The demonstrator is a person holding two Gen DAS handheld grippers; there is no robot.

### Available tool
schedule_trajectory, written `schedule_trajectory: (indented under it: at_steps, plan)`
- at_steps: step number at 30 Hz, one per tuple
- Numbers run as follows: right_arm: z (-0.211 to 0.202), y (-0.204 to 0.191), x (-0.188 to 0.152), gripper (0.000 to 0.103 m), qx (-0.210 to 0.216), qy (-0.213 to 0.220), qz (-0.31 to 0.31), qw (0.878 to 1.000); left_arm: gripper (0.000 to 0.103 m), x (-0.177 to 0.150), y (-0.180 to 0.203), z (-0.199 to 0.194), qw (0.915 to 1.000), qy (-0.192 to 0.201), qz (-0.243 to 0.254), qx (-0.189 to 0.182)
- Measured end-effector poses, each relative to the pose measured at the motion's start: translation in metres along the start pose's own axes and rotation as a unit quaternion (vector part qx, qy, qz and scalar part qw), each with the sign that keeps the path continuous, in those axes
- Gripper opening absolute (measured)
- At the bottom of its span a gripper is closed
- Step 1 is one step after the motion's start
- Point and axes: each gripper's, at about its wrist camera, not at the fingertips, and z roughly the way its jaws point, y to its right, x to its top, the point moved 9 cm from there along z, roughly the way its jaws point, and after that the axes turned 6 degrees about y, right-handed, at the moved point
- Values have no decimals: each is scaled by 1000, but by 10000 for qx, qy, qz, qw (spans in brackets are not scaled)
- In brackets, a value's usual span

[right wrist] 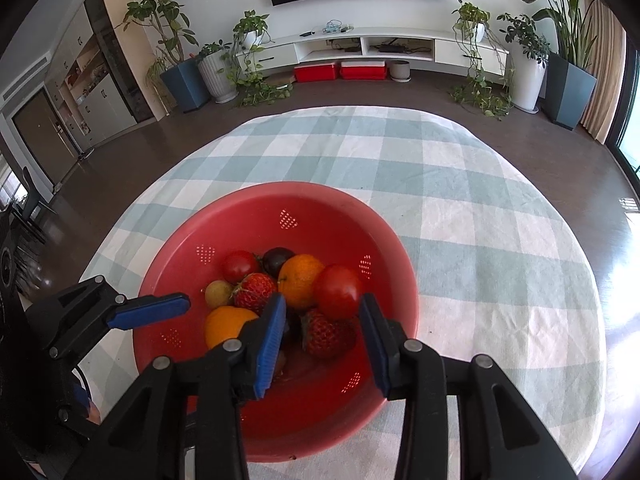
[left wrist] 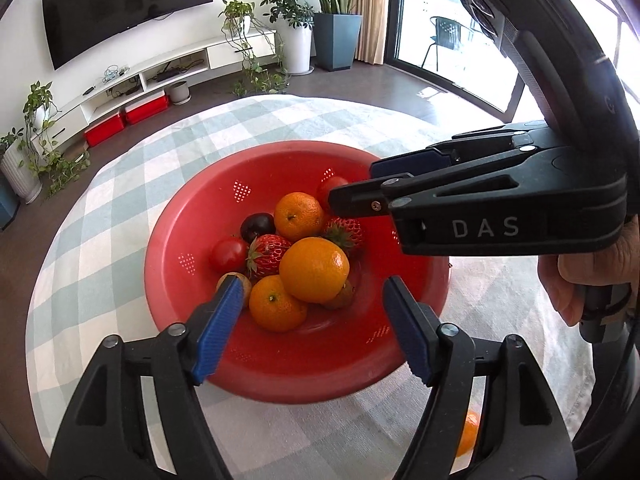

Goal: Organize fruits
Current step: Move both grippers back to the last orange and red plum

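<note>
A red colander bowl (left wrist: 192, 216) sits on the checked tablecloth and also shows in the right wrist view (right wrist: 248, 216). It holds several fruits: oranges (left wrist: 314, 270), strawberries (left wrist: 268, 254), tomatoes (left wrist: 229, 254), a dark plum (left wrist: 257, 227) and a small brown fruit. My left gripper (left wrist: 314, 330) is open, hovering over the bowl's near side. My right gripper (right wrist: 322, 344) is open above the bowl's right side, its jaws on either side of a strawberry (right wrist: 326, 334) and just below a red tomato (right wrist: 337, 291). It also shows in the left wrist view (left wrist: 352, 188).
Another orange (left wrist: 468, 434) lies on the tablecloth (right wrist: 460, 208) near the bowl, partly hidden behind my left gripper. The round table's edge drops to a dark floor. A TV, a low white cabinet and potted plants stand far behind.
</note>
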Motion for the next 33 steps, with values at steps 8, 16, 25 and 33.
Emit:
schedule_trajectory:
  at_steps: [8,16,25,33]
  plan:
    - [-66,1,-25,78,159,534,389,9977,103,-14,-4,-55,9973,476,-428,349]
    - [-117,-18,-104,82,41,849,335,9958,103,-65,3,-99,9921,628,-850,674]
    - [-91,-54,-174,60,38,117,104,9999,103,-86,17,-100,9956,333,-647,587]
    - [-76,-75,-177,48,-33,-70,-183,9998,103,-88,4,-95,9970,142,-451,620]
